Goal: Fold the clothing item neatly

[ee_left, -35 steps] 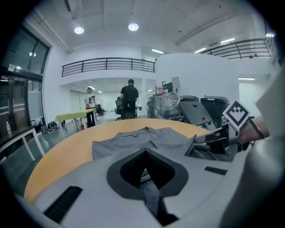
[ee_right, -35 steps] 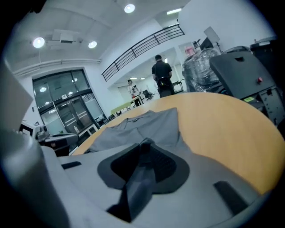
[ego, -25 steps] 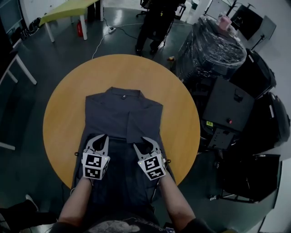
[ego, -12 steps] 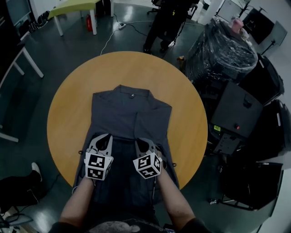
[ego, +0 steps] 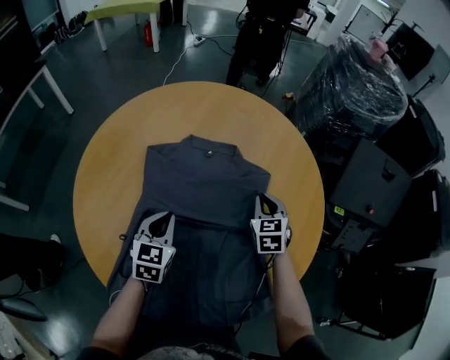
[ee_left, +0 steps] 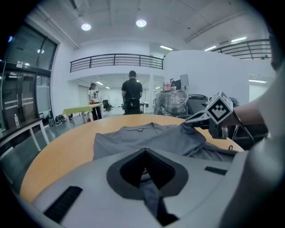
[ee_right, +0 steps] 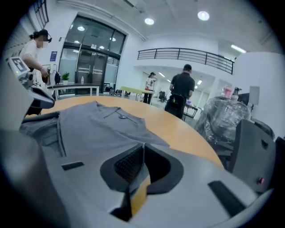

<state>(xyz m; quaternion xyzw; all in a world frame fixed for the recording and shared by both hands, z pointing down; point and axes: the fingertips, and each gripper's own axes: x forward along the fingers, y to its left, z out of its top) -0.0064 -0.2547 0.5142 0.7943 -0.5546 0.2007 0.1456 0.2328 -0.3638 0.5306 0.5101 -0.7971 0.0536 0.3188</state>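
A dark grey shirt (ego: 204, 183) lies flat on the round wooden table (ego: 105, 162), collar at the far side and hem hanging over the near edge. My left gripper (ego: 156, 219) is shut on a fold of the cloth at the shirt's left side; in the left gripper view a grey strip (ee_left: 149, 196) shows between the jaws. My right gripper (ego: 269, 202) is shut on the shirt's right edge near the table rim. The right gripper view shows its tips (ee_right: 143, 145) meeting on the cloth (ee_right: 98, 127), with bare wood beyond.
A plastic-wrapped pallet (ego: 351, 84) and black equipment cases (ego: 369, 179) stand close to the table's right. A person (ego: 264, 28) stands beyond the far edge. A green table (ego: 126, 8) and a floor cable (ego: 176, 60) lie at the back left.
My right gripper closed on the folded flap in the shirt's middle and drew it out to the right edge. The left gripper kept its grip and barely moved.
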